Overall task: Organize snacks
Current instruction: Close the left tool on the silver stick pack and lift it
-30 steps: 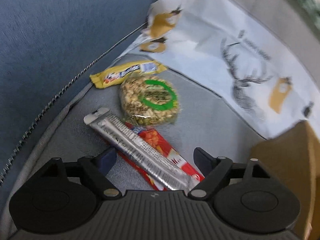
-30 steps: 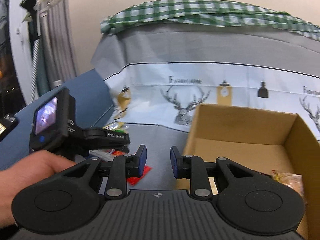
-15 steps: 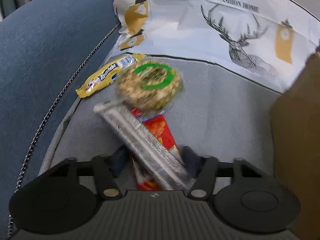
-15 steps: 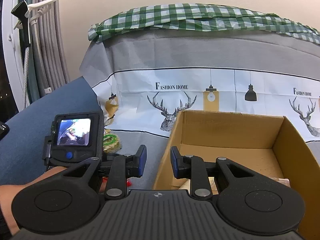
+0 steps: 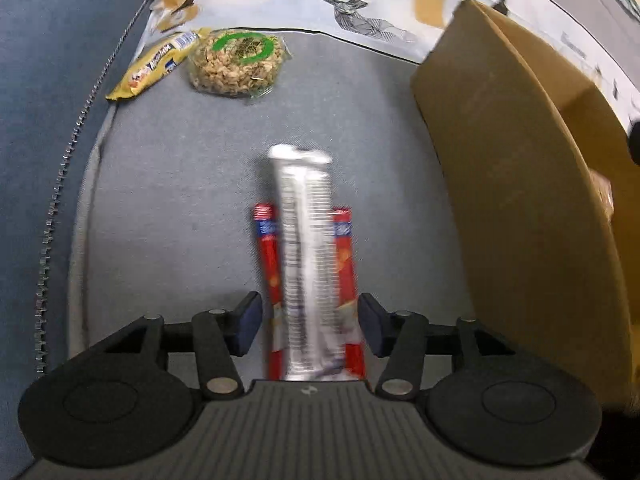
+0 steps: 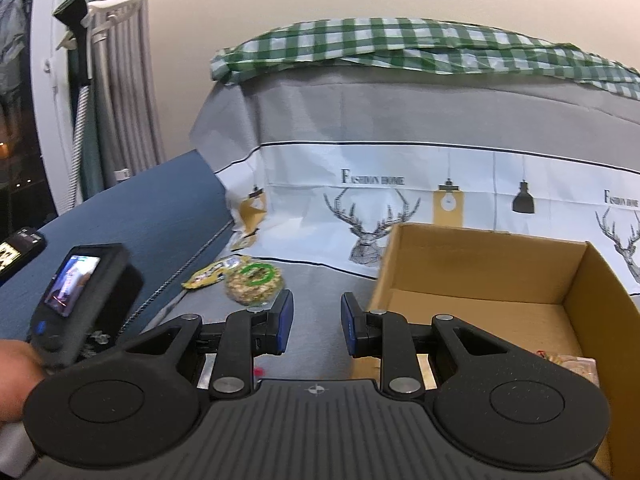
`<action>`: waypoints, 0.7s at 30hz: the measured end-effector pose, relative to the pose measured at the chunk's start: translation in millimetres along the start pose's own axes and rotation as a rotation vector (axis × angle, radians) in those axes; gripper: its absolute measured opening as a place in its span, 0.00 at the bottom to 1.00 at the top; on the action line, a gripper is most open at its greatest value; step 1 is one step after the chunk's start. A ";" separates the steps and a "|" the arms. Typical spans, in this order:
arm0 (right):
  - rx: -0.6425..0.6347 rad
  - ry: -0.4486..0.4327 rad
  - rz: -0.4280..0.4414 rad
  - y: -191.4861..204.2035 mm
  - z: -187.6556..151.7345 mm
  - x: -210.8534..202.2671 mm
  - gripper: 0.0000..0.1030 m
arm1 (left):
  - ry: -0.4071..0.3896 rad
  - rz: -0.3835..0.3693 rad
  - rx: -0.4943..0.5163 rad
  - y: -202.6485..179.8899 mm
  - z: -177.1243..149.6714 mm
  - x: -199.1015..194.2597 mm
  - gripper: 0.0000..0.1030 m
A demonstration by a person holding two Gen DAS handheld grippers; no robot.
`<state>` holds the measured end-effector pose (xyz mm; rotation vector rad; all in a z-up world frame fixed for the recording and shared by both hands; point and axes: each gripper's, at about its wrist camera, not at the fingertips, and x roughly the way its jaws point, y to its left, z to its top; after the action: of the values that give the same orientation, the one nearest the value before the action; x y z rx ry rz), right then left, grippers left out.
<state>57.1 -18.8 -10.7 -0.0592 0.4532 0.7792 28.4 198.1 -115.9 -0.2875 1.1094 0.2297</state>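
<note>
Since a second ago my left tool (image 5: 310,322) has rolled and narrowed onto two stacked packets, one crinkly silver bar (image 5: 306,240) over one flat red wrapper (image 5: 346,256), both pointing straight away along its fingers above the grey sofa cover (image 5: 180,184). Behind lie one yellow bar (image 5: 154,66) and one round clear-wrapped nut cake (image 5: 238,62); one open cardboard box (image 5: 520,184) stands just right. My right tool (image 6: 316,324) hangs narrow, gripping nothing.

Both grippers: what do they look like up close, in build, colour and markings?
The left gripper and right gripper match: black ribbed body with a small crosshair mark, two round black discs, black link arms with silver pivot pins, and dark blue finger pads. From the right wrist view, the left unit carries a small black camera with a lit screen.
</note>
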 end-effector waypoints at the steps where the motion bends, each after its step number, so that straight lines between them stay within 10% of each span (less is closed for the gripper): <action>1: -0.001 0.001 0.006 2.3 -1.3 -1.4 0.28 | 0.015 -0.001 0.001 3.3 -4.5 1.1 0.57; 16: -0.038 0.085 0.109 43.1 -16.4 10.2 0.31 | -0.071 -0.006 0.145 -2.9 -5.0 -6.7 0.55; 21: -0.054 0.092 0.108 52.5 -19.1 14.5 0.33 | -0.045 -0.052 0.045 17.8 -0.9 -3.4 0.17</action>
<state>22.7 24.2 -28.1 -0.1217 0.5261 0.8970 20.4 214.4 -115.2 -0.2695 1.0603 0.1641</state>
